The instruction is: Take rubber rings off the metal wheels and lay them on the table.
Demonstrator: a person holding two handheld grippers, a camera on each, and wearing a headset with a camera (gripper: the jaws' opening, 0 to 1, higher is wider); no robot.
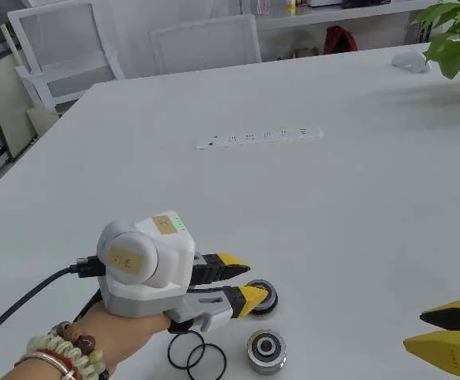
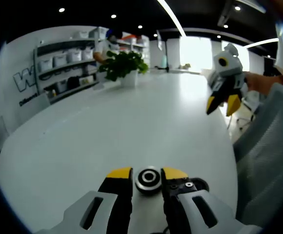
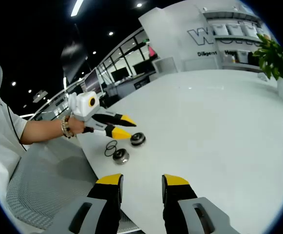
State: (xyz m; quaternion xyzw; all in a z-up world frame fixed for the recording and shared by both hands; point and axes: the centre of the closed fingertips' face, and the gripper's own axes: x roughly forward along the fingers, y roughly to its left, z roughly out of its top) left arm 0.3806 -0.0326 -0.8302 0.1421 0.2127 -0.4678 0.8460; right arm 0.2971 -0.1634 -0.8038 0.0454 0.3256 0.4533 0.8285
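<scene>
Head view: holding the left claw (image 1: 249, 279) released, tips spread at a metal wheel (image 1: 268, 303) on the white bench (image 1: 332, 222); showing a second wheel (image 1: 266, 351) nearby and two rubber rings (image 1: 195, 355) flat just beside it. Left gripper view: bracketing that metal wheel between parted jaws. Right gripper view: holding the right claw (image 3: 141, 181) released over the bench edge, well apart from both wheels

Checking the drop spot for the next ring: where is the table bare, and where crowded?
The table lies bare between the power strip and the right tongs, and left of the strip too. It is crowded at the near edge: the left tongs, one metal wheel at their tips, a second wheel and two loose rubber rings cluster there.
</scene>
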